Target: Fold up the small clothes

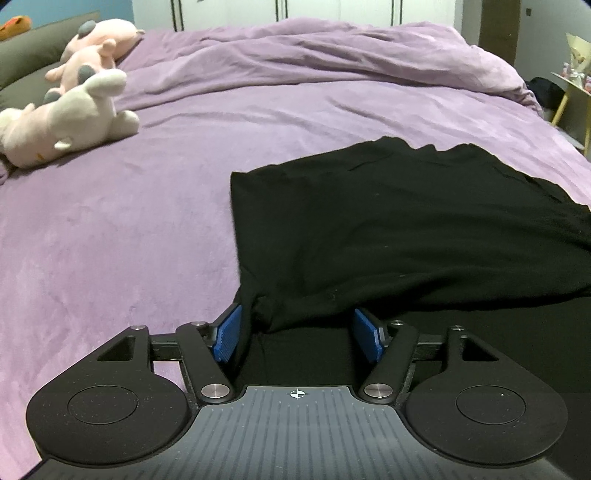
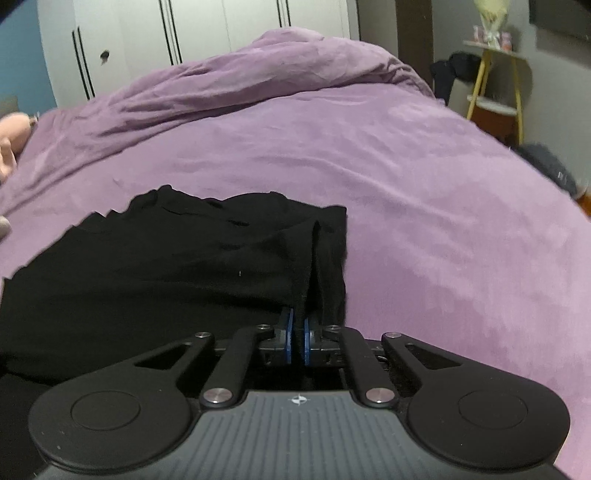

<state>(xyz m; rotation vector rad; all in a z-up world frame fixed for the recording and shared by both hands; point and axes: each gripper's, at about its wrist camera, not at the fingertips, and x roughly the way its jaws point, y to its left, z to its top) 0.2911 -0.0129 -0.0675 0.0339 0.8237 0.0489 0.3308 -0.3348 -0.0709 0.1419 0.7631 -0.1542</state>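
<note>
A black garment (image 1: 388, 229) lies on the purple bedspread (image 1: 129, 240), partly folded. My left gripper (image 1: 297, 334) is open, its blue pads on either side of a bunched near corner of the cloth, apart from it. In the right wrist view the same garment (image 2: 166, 266) spreads to the left. My right gripper (image 2: 298, 338) is shut on the garment's near right edge, which rises as a pinched ridge from the pads.
Plush toys (image 1: 70, 110) lie at the far left of the bed by dark pillows (image 1: 22, 55). A rumpled purple duvet (image 1: 332, 55) lies across the far side. White wardrobe doors (image 2: 166, 33) stand behind. A yellow-legged side table (image 2: 495, 81) stands at the right.
</note>
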